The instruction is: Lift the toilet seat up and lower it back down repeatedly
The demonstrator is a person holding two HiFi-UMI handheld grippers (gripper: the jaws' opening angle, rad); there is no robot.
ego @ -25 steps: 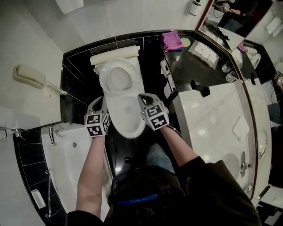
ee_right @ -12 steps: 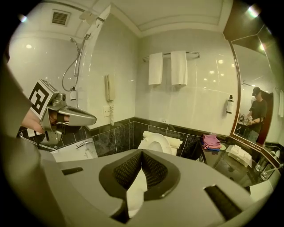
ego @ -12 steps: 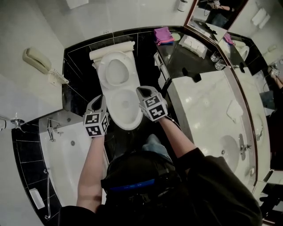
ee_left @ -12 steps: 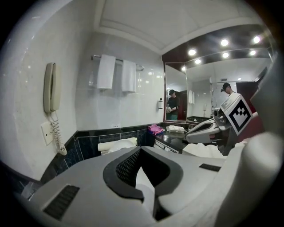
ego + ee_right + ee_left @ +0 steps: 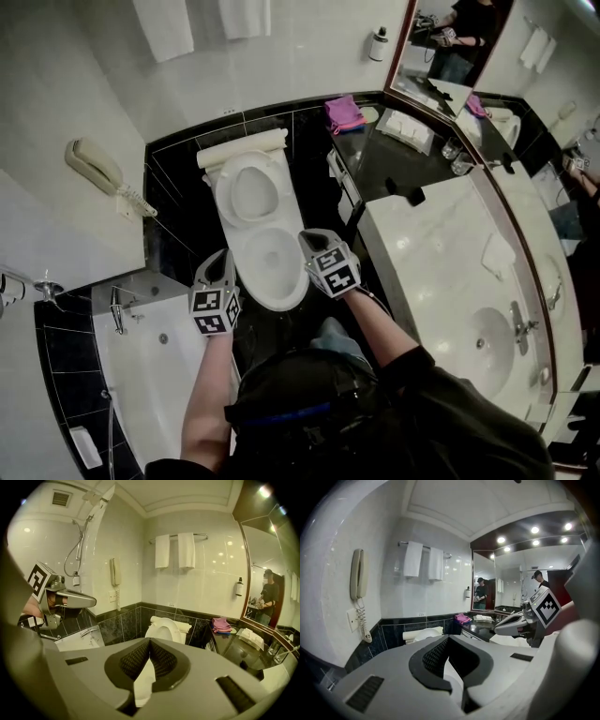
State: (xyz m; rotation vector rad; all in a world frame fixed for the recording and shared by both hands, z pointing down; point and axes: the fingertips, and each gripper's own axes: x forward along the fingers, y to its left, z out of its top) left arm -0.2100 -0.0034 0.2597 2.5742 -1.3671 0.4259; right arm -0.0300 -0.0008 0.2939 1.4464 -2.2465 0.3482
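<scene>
The toilet seat (image 5: 223, 192) stands raised, tipped back toward the tank (image 5: 242, 148), and the bowl (image 5: 281, 302) below it is uncovered. So I judge the step in hand to be the lowering.

My left tongs (image 5: 448, 639) hang beside the bowl's left flank, on the bathtub (image 5: 150, 347) side. My right tongs (image 5: 150, 641) hang just off its right front edge, with the counter (image 5: 441, 244) further right. Both tongs are pressed together at the tips with nothing between them. Neither touches the toilet, and the seat is well ahead of both.

To do this well I would work with one side only, probably the right, since its camera looks straight at the upright seat. I would carry it forward and up to the seat's top edge. There I would either part the tongs enough to take the rim or hook the closed tips behind it, then draw it toward me until it passes its balance point.

From there the seat will want to drop under its own weight. I would keep contact under the edge and let it down slowly, so that it does not slam on the porcelain. The left tongs should stay clear of the bowl's rim, so nothing gets trapped as the seat lands.
</scene>
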